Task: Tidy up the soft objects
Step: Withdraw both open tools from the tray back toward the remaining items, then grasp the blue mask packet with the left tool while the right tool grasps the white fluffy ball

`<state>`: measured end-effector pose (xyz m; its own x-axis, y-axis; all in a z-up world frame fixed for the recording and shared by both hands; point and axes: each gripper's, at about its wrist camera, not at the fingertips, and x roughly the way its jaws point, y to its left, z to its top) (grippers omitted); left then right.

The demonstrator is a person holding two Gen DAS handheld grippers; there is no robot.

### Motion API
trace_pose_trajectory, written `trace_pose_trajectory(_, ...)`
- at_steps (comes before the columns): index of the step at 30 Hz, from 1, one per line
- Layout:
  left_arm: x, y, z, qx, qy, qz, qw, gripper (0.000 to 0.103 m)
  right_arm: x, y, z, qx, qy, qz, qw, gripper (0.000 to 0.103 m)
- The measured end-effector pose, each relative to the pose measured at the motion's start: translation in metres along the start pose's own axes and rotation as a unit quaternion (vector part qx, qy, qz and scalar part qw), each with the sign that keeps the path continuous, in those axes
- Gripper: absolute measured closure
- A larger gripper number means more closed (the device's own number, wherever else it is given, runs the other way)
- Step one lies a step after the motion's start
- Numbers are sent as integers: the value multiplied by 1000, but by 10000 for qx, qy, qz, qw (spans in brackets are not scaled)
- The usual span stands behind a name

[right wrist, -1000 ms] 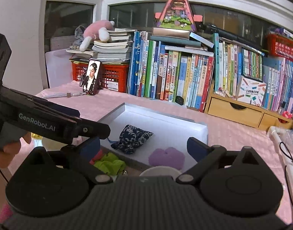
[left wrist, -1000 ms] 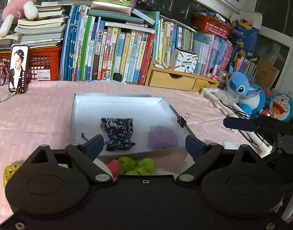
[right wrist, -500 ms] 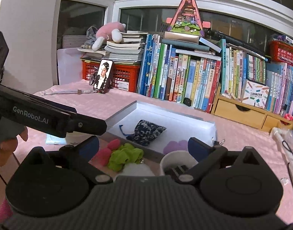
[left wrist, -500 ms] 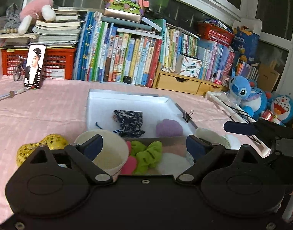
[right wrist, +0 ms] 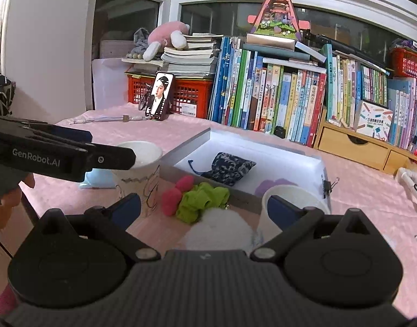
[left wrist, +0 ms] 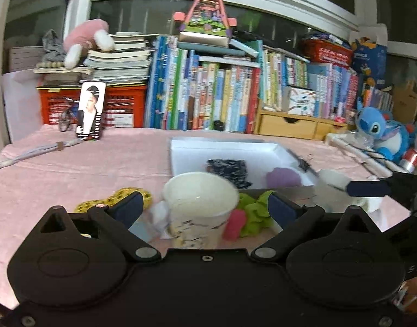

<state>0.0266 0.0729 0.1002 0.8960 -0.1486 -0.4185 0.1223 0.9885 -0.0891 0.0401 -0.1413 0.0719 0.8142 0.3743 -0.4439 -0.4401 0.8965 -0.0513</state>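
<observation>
Both grippers hover low over the pink cloth [right wrist: 372,190], jaws wide, holding nothing. Left gripper [left wrist: 205,207] frames a cup [left wrist: 200,204]; right gripper [right wrist: 204,209] frames a white puff [right wrist: 219,231]. Green scrunchie [right wrist: 203,200] at 12 o'clock, pouch [right wrist: 231,167] in the tray [right wrist: 293,160] beyond.

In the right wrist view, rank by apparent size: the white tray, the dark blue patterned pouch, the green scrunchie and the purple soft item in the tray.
1. white tray
2. dark blue patterned pouch and green scrunchie: look alike, and the scrunchie lies nearer the camera, so unranked
3. purple soft item, partly hidden behind a white cup
</observation>
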Motion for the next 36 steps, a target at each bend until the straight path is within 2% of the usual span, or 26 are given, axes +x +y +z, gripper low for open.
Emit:
trace_pose_trajectory(9,10,22,-25,-88,97,627,9979,5,5,17,-29,65,-303,-404,9987,0)
trace_pose_trajectory(15,22,36,-40,-127,192,1004,9947,8,15,20,-44,255,-302,-563,9976,0)
trace_pose_trajectory(25,42,59,-54,-586,345,1214,9903,17,30,25,-54,457,-266,-799,9954,3)
trace_pose_trajectory(34,56,71,-60,-825,362,1288,9876,19,42,32,-56,515,-294,-1195,9911,6)
trace_pose_trajectory(36,58,72,-61,-899,368,1291,9869,22,44,33,-56,558,-319,-1288,9896,7)
